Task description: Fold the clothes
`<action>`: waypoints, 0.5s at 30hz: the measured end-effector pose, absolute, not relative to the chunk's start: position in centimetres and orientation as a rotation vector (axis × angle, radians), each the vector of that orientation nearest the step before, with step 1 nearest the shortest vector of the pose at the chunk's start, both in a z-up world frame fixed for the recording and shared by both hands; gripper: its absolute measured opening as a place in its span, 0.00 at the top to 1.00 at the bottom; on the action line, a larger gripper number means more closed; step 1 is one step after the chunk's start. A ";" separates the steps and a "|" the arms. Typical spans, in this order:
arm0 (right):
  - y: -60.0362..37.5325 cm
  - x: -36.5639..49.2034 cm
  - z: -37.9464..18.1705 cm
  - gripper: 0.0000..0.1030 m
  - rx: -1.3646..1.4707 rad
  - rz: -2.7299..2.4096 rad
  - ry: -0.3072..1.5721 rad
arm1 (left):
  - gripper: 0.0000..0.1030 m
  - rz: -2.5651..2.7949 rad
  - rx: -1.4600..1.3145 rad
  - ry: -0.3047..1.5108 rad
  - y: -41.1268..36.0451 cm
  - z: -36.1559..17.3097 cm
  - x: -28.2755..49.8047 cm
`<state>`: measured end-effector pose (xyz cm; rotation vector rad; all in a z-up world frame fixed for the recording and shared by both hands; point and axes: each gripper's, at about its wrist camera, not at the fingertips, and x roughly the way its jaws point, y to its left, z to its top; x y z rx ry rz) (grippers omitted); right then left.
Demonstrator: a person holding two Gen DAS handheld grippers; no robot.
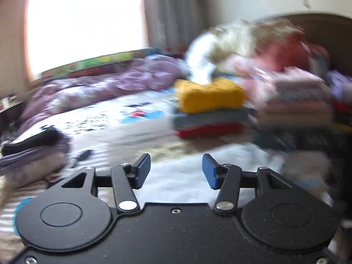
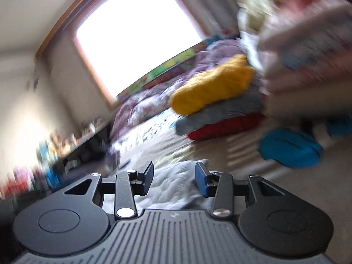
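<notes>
A folded stack of clothes (image 1: 209,107) lies on the bed (image 1: 114,136), ahead and right of the left hand-held gripper (image 1: 176,170): yellow on top, grey beneath, red at the bottom. A white cloth (image 1: 182,180) lies directly below both hand-held grippers. The left hand-held gripper is level, jaws apart, nothing between the pads. The right hand-held gripper (image 2: 173,179) is rolled, the scene tilting; its jaws stand apart and empty. A blue garment (image 2: 290,149) lies ahead to its right. Open bed surface extends ahead-left; a taller blurred pile (image 1: 294,101) borders the right.
</notes>
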<state>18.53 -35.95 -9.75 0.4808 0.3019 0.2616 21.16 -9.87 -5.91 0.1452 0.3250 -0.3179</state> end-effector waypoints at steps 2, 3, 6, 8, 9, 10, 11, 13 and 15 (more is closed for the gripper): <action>-34.6 19.0 -9.4 0.58 0.412 0.265 0.303 | 0.48 -0.278 0.079 0.379 -8.5 -6.4 23.0; -34.1 19.2 -9.2 0.58 0.388 0.263 0.304 | 0.48 -0.282 0.033 0.417 -7.9 -6.7 23.7; -32.9 19.8 -9.0 0.58 0.338 0.254 0.308 | 0.48 -0.323 -0.069 0.480 -6.8 -7.4 25.1; -32.6 20.1 -9.1 0.58 0.331 0.246 0.313 | 0.48 -0.372 -0.042 0.470 -7.5 -7.4 25.3; -32.5 20.2 -9.1 0.58 0.329 0.245 0.316 | 0.48 -0.397 -0.027 0.465 -7.9 -7.4 25.3; -32.3 20.4 -9.1 0.58 0.324 0.245 0.319 | 0.48 -0.421 -0.002 0.461 -8.1 -7.5 25.2; -32.1 20.5 -9.2 0.58 0.319 0.246 0.324 | 0.50 -0.443 0.025 0.457 -8.3 -7.6 25.1; -31.8 20.7 -9.5 0.58 0.312 0.244 0.337 | 0.56 -0.474 0.059 0.471 -9.2 -8.4 25.2; -31.8 20.8 -9.7 0.58 0.307 0.226 0.351 | 0.57 -0.493 0.089 0.495 -9.6 -9.5 25.7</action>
